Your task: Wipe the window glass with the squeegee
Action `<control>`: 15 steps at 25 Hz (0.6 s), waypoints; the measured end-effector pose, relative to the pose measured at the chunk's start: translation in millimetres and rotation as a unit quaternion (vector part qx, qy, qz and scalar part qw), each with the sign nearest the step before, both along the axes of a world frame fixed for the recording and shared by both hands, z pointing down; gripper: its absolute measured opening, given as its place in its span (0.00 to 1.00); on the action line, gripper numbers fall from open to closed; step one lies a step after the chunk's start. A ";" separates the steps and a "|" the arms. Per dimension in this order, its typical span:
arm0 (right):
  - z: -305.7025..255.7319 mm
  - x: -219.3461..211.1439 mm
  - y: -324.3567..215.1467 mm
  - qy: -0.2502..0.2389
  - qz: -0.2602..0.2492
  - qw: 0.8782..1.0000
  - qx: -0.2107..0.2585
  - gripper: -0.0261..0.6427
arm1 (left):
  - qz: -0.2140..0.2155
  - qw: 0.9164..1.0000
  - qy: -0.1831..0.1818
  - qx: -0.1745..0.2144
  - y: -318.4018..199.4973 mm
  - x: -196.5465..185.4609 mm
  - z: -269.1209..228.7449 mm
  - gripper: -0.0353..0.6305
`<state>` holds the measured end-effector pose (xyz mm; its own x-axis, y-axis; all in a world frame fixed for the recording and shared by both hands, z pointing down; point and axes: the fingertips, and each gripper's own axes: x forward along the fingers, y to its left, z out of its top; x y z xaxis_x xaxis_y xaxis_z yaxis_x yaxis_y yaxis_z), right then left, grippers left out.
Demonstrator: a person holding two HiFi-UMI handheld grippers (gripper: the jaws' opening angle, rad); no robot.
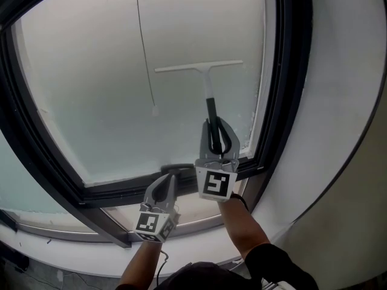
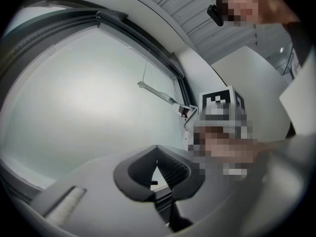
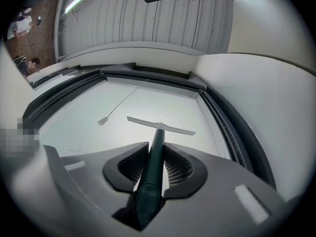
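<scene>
Against the window glass [image 1: 91,89], inside its dark frame [image 1: 291,71], a white squeegee [image 1: 205,77] stands upright. Its blade appears to lie level across the upper right of the pane, and its handle points down toward the frame's bottom rail. The right claw [image 1: 215,125] is closed around the dark lower part of the handle, with the shaft running between its two ribbed pads. The left claw [image 1: 171,177] hangs low, just above the frame's bottom rail, its jaws together and holding nothing. A thin cord [image 1: 144,41] hangs down the pane, nearer the frame's left side than the blade is, and its small end piece sits below blade level.

Several risks seem likely from this pose. The grip is far down a long, slim handle, so pressure on the glass could twist the shaft between the pads and lift one end of the blade, leaving streaks. A sideways stroke toward the frame's left side could snag the cord. The blade's right end sits near the frame's right side, so a drift that way could knock it against the frame and jolt the handle loose.
</scene>
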<state>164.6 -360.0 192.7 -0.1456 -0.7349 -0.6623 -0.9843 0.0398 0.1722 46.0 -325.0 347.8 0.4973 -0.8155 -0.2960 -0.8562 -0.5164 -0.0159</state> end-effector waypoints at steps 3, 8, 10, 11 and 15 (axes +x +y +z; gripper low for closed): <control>6.4 -0.5 1.4 0.002 0.000 1.000 -0.002 0.19 | 0.000 1.000 0.001 -0.005 -0.6 0.7 4.1 0.05; 14.0 0.3 2.8 0.008 0.002 1.000 -0.007 0.19 | 0.001 1.000 -0.001 -0.008 -1.0 1.9 7.3 0.05; 16.6 0.5 3.6 0.010 0.002 1.000 -0.010 0.19 | -0.001 1.000 0.000 -0.008 -0.9 2.1 7.3 0.05; 17.6 0.6 4.0 0.011 0.001 1.000 -0.012 0.19 | -0.001 1.000 0.001 -0.008 -0.8 2.4 7.4 0.05; 24.2 2.3 5.0 0.015 0.002 1.000 -0.020 0.19 | 0.002 1.000 0.009 -0.014 -1.0 4.8 11.3 0.05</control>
<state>166.9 -355.0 216.9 -0.1623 -0.7611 -0.6280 -0.9788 0.0434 0.2003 50.8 -325.9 359.1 0.4944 -0.8218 -0.2831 -0.8546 -0.5191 0.0142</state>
